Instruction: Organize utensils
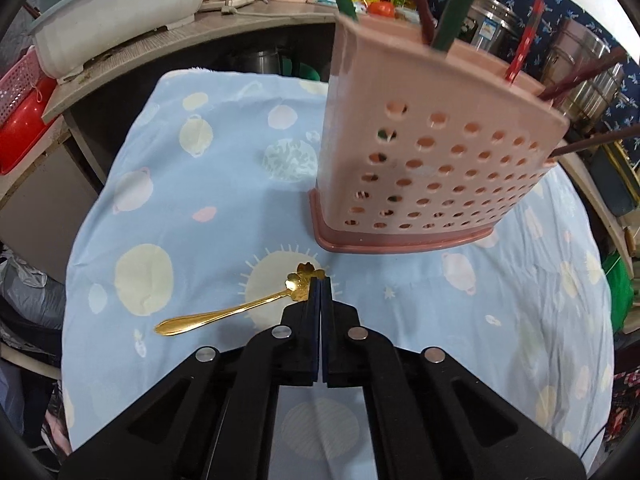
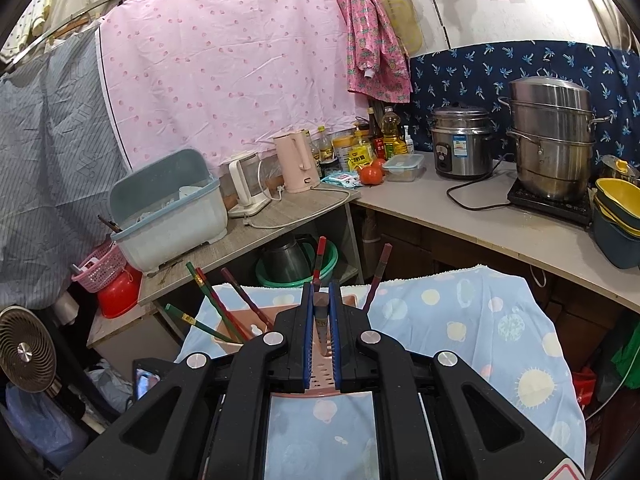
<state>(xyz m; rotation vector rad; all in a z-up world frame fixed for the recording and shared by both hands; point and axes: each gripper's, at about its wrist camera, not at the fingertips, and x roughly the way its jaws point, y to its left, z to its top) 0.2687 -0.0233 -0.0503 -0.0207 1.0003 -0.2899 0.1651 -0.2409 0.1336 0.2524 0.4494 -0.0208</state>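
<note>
A gold spoon (image 1: pixel 236 308) with a flower-shaped bowl lies on the blue patterned cloth (image 1: pixel 200 184). My left gripper (image 1: pixel 321 280) is shut and empty, its tips just right of the spoon's bowl. A pink perforated utensil holder (image 1: pixel 432 160) stands behind it with several chopsticks (image 1: pixel 452 12) sticking out. In the right wrist view my right gripper (image 2: pixel 321 286) hovers above the holder (image 2: pixel 248 320) and is shut on a dark chopstick (image 2: pixel 320 264) that points up between the fingers. Other chopsticks (image 2: pixel 216 300) lean in the holder.
The cloth-covered table (image 2: pixel 500 320) ends in edges on all sides. A counter behind carries a pink kettle (image 2: pixel 296 160), a blue dish bin (image 2: pixel 168 212), bottles, a rice cooker (image 2: pixel 464 142) and steel pots (image 2: pixel 552 136). A fan (image 2: pixel 24 354) stands at the left.
</note>
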